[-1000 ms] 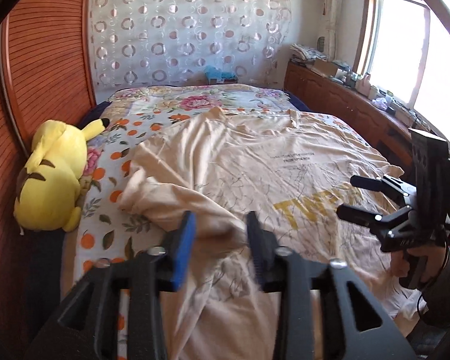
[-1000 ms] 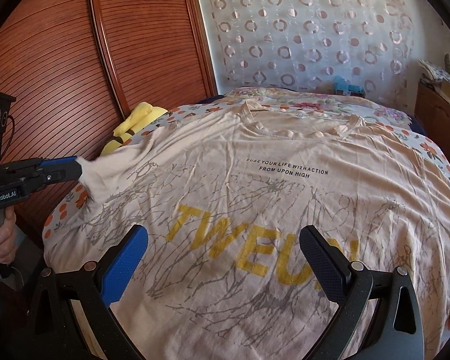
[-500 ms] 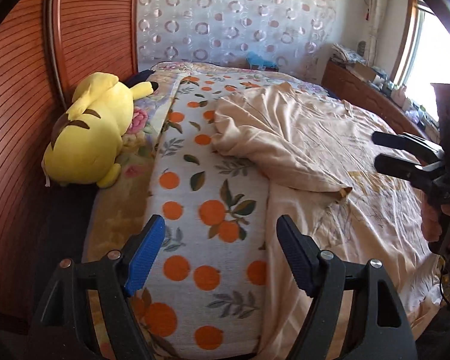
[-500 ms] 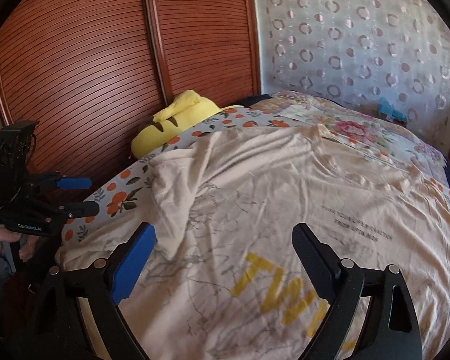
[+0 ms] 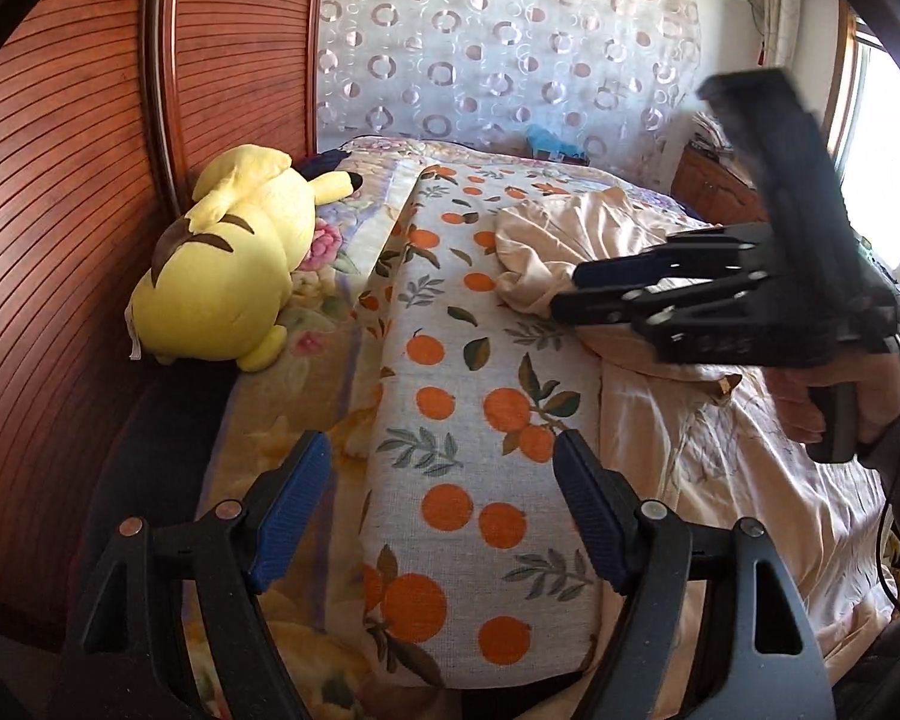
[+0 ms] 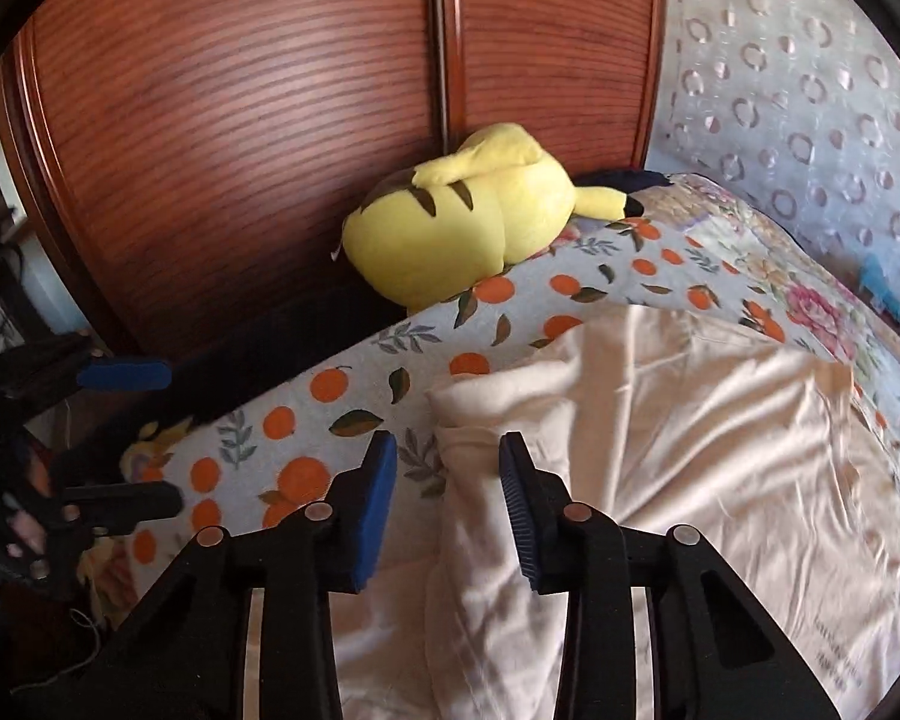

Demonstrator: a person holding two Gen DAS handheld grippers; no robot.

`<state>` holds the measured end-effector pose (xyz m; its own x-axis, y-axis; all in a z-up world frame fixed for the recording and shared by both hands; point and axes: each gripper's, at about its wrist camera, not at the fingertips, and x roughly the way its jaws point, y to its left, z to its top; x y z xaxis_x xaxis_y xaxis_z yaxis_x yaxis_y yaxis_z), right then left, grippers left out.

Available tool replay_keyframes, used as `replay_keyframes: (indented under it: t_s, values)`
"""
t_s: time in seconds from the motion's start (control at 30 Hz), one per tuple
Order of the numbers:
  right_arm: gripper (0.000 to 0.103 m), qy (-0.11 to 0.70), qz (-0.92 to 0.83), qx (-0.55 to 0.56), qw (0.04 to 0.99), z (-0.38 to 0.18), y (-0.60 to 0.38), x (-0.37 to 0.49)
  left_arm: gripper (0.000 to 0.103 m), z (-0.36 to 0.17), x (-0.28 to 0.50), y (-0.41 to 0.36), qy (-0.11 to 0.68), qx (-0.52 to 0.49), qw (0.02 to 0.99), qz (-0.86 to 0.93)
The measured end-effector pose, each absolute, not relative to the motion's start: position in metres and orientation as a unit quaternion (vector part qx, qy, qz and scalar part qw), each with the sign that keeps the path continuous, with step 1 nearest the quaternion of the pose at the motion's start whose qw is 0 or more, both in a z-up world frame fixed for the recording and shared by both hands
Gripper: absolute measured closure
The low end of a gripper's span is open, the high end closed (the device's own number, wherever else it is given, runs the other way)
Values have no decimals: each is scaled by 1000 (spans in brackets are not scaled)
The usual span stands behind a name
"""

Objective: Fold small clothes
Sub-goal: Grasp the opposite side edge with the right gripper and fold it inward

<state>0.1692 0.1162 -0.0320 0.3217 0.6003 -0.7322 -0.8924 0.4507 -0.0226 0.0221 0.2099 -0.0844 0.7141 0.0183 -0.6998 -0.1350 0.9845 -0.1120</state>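
Right wrist view: the cream T-shirt (image 6: 690, 450) lies crumpled on the bed, its near edge folded over into a thick ridge. The right gripper (image 6: 448, 510) sits over that ridge with its blue-padded fingers (image 6: 373, 510) partly parted on either side of the fabric, not yet pressed against it. A small line of dark print shows at the shirt's lower right corner, too blurred to read.

In the left wrist view the shirt (image 5: 720, 450) spreads across the right side of the bed, with a scrap of yellow lettering at the far right edge that cannot be made out. The left gripper (image 5: 444, 504) hangs spread wide above the orange-patterned sheet (image 5: 480, 420), holding nothing. The right gripper (image 5: 576, 288) reaches in at the shirt's bunched edge; white marks on its body seem to be a label, unreadable through motion blur.

A yellow plush toy (image 5: 222, 276) lies beside the wooden wardrobe doors (image 6: 240, 90), near the circle-patterned curtain (image 5: 498, 48).
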Motion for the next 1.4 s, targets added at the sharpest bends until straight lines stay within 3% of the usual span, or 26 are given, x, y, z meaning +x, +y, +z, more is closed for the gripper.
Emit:
replay_keyframes:
  t_s: [0.07,0.13,0.23,0.4,0.5,0.63,0.73,1.1,1.33,1.37,1.4]
  values:
    - [72,340,461,-251,781,-42,129,174,26,-86,21,209,377,-80,922,41]
    - [93,344,449,-275,777,-49,139,177,26,-87,22,208,379,-82,921,37]
    - [97,336,457,-254,783,-42,136,180,26,-87,23,200,378,-80,922,30]
    - [98,300,476,-129,817,-9,76,183,26,-87,29,189,378,-77,922,19]
    - [97,319,421,-61,847,-7,30,201,26,-89,35,177,382,-70,921,9]
    - [78,338,325,-98,878,-22,-3,213,26,-89,42,162,385,-63,921,-1]
    - [69,349,301,-100,882,-28,-18,219,26,-89,47,153,387,-58,920,-8]
    - [60,380,282,-100,876,-43,-10,250,26,-97,55,139,403,-43,914,-12]
    - [60,398,281,-94,868,-49,-11,267,26,-105,56,138,408,-34,912,1]
    - [63,399,290,-95,865,-49,-11,269,26,-105,56,138,408,-33,913,1]
    - [83,396,303,-95,862,-48,-12,268,26,-105,55,138,407,-33,913,1]
